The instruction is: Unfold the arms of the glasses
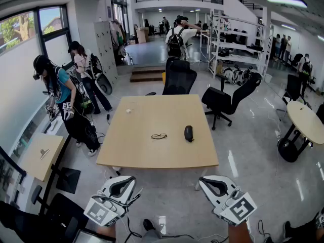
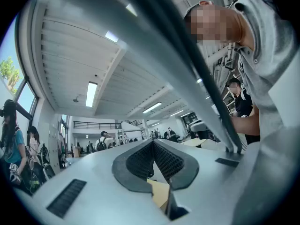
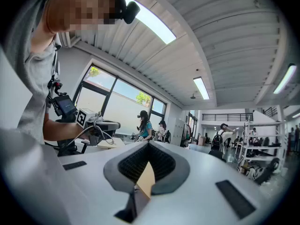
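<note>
Left gripper (image 1: 120, 186): we held it low, short of the table's near edge, jaws pressed together on nothing.
Right gripper (image 1: 215, 185): we held it alongside, jaws likewise closed and empty.
Glasses (image 1: 159, 135): they lay near the middle of the wooden table (image 1: 131, 153), well apart from both grippers.
Black case (image 1: 189, 133): it sat near the glasses' right, not touching them.
</note>
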`<state>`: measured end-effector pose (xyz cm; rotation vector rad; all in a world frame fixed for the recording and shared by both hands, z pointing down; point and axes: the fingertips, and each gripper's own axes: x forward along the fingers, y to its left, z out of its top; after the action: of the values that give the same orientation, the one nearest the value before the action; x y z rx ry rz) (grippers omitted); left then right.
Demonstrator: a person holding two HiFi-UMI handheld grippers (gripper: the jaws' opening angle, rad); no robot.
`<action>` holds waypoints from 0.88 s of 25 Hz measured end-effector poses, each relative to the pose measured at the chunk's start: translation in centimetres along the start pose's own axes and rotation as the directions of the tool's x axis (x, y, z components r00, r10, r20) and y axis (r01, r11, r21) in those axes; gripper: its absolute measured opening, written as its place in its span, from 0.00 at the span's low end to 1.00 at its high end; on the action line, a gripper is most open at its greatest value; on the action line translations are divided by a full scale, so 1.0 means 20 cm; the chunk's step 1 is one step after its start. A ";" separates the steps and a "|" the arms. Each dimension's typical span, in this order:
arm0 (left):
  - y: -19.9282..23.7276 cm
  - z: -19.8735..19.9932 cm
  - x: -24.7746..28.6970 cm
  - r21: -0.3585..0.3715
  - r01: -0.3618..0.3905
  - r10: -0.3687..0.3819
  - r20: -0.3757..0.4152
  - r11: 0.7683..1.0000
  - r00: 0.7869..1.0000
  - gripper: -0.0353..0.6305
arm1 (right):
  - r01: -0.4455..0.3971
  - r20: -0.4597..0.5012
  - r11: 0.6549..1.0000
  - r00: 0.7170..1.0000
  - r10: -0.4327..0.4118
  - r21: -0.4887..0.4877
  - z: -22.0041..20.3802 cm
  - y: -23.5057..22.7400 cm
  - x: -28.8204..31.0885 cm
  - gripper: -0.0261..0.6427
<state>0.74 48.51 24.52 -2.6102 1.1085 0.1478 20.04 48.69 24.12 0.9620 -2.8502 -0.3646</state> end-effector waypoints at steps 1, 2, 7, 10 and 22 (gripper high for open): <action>0.00 0.00 -0.01 -0.001 -0.001 0.001 -0.002 1.000 1.000 0.06 | 0.000 -0.001 1.000 1.000 0.000 0.000 0.00 0.01 0.00 0.05; 0.00 0.00 -0.01 -0.003 -0.001 0.001 -0.003 1.000 1.000 0.06 | 0.001 -0.003 1.000 1.000 -0.001 -0.001 0.01 0.01 0.00 0.05; -0.01 0.00 0.00 -0.005 0.002 -0.002 -0.007 1.000 1.000 0.06 | 0.001 -0.004 1.000 1.000 -0.001 0.001 0.00 0.00 -0.01 0.05; -0.03 0.00 0.01 -0.008 0.001 -0.001 -0.005 1.000 1.000 0.06 | 0.001 -0.006 1.000 1.000 -0.001 0.004 0.00 0.00 -0.03 0.05; 0.04 -0.08 0.01 -0.022 0.009 -0.010 -0.022 1.000 1.000 0.06 | 0.010 -0.020 0.998 1.000 -0.009 0.055 -0.08 -0.03 0.04 0.05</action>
<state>0.31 47.28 25.85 -2.6425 1.1077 0.1303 19.97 47.50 25.54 0.9834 -2.8529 -0.2772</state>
